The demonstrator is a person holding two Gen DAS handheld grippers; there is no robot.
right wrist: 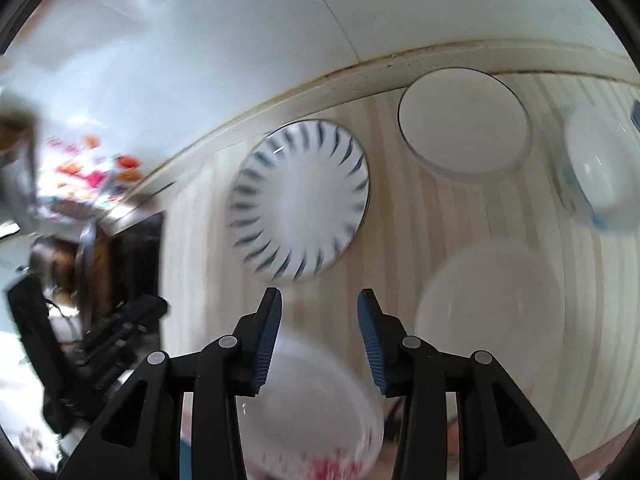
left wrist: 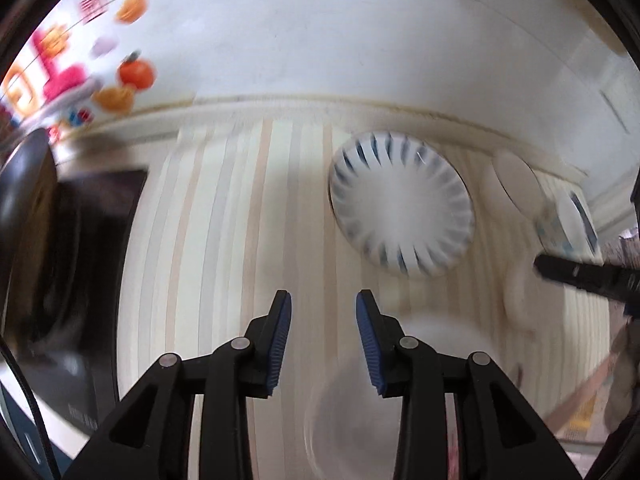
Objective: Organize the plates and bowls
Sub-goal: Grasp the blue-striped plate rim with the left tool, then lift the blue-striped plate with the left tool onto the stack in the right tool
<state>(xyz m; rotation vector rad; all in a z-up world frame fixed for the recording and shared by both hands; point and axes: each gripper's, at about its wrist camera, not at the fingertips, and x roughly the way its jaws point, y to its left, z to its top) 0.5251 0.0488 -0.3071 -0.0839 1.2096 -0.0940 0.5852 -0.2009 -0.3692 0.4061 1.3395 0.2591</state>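
A white plate with blue radial strokes [left wrist: 402, 206] [right wrist: 298, 200] lies on the pale striped table near the wall. My left gripper [left wrist: 324, 300] hovers open above the table, short of that plate, nothing between its fingers. Under it sits a clear glass bowl [left wrist: 356, 432]. My right gripper [right wrist: 318, 300] is open too, just below the striped plate. A white bowl with red marks [right wrist: 312, 412] lies beneath its fingers. A plain white plate [right wrist: 490, 316] is to the right, a white round dish [right wrist: 464, 126] at the back, a white bowl with blue trim [right wrist: 600, 164] at far right.
A white wall runs behind the table [left wrist: 224, 240], with colourful stickers [left wrist: 80, 68] at left. A dark cabinet or appliance [left wrist: 68, 280] borders the table's left edge. The other gripper's black tip [left wrist: 580, 274] reaches in from the right in the left wrist view.
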